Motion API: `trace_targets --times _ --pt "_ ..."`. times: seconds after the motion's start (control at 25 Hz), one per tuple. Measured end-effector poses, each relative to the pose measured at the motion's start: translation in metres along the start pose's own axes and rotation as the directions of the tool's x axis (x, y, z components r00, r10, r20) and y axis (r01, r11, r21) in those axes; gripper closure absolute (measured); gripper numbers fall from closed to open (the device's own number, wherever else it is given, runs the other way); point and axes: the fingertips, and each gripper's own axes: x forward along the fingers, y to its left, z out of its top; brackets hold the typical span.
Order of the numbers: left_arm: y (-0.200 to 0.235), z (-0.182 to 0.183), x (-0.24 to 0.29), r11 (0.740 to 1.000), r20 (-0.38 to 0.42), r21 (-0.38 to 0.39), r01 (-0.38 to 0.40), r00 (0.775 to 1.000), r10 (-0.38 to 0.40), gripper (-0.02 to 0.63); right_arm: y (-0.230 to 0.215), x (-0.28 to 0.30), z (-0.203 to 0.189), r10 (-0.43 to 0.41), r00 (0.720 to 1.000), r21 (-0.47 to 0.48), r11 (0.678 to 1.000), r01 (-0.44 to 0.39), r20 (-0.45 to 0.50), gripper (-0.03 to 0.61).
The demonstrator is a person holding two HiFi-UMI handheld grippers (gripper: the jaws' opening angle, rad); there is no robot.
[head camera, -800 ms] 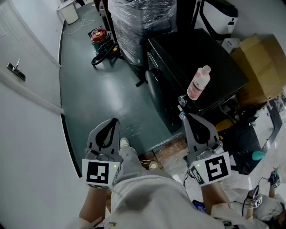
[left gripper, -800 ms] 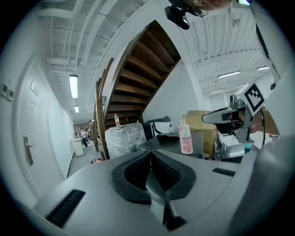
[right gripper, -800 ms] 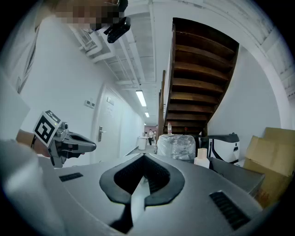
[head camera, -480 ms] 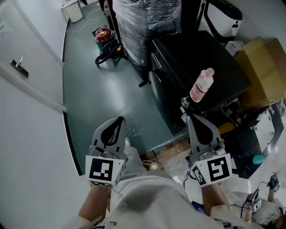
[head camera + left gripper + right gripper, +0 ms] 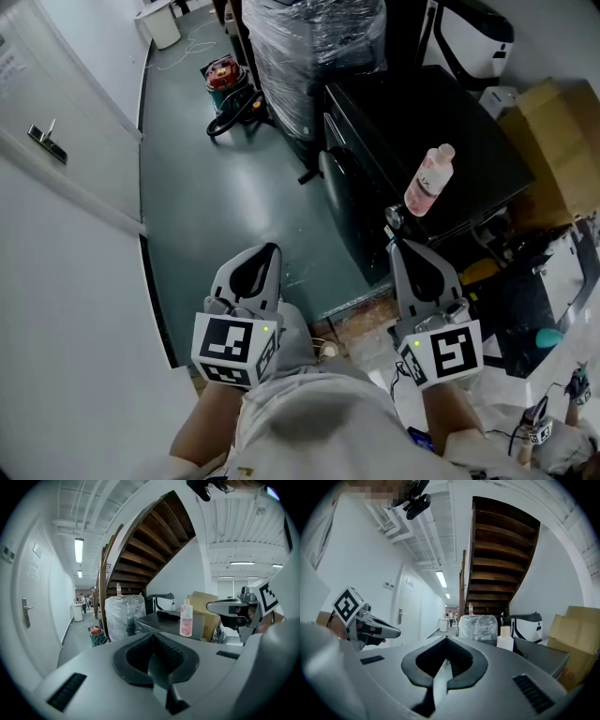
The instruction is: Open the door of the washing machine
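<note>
Both my tongs are pressed together with nothing between them. The left gripper hangs over the grey-green floor, and the right gripper sits just beside the near corner of the washing machine. The machine is the black box ahead and to my right, and its round door bulges from the face that looks onto the floor. I judge the door is shut and the job not begun.

To do this well I'd come round to face that front and drop lower, then spread one pair of jaws before reaching in. From up here I can't see the door's handle or catch, so I'd find it first and pull along the door's swing rather than yanking.

The casing looks like smooth, dark sheet metal with square edges — slippery, poor for pinching. My pads are ribbed black rubber in grey plastic shells, which should bite on a lip. An upright pink plastic bottle stands on top near the front edge — I'd avoid jolting the machine.
</note>
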Motion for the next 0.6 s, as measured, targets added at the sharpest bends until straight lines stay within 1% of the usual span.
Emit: trace_targets --times 0.08,0.16,0.24,0.36,0.44,0.48,0.52,0.6 --pt "-0.002 -0.004 0.010 0.999 -0.017 -0.049 -0.006 1.000 0.005 0.591 -0.001 0.001 -0.003 -0.002 1.000 -0.007 1.000 0.001 -0.002 0.555" --pt "-0.002 -0.008 0.020 0.993 -0.032 -0.119 -0.004 0.999 0.000 0.590 -0.002 0.003 -0.006 -0.002 1.000 -0.015 1.000 0.002 -0.005 0.556" --pt "0.000 -0.012 0.033 0.982 -0.045 -0.187 0.001 0.999 -0.010 0.589 -0.005 0.008 -0.007 -0.008 1.000 -0.017 1.000 0.008 -0.004 0.555" --pt "0.002 -0.021 0.056 0.960 -0.071 -0.281 0.021 0.997 -0.042 0.586 -0.011 0.014 -0.009 -0.029 1.000 -0.014 0.999 0.029 -0.004 0.555" --pt "0.002 -0.027 0.071 0.944 -0.091 -0.328 0.027 0.994 -0.060 0.554 -0.016 0.019 -0.013 -0.043 0.999 -0.010 0.999 0.043 -0.011 0.555" --pt "0.003 -0.029 0.080 0.938 -0.099 -0.345 0.029 0.993 -0.067 0.516 -0.019 0.023 -0.015 -0.050 0.999 -0.008 0.999 0.049 -0.016 0.555" --pt "0.003 -0.030 0.088 0.933 -0.108 -0.357 0.033 0.991 -0.076 0.495 -0.023 0.027 -0.017 -0.056 0.998 -0.006 0.998 0.056 -0.022 0.555" --pt "0.003 -0.034 0.105 0.926 -0.127 -0.375 0.044 0.987 -0.099 0.487 -0.028 0.036 -0.022 -0.068 0.997 -0.004 0.998 0.068 -0.034 0.555"
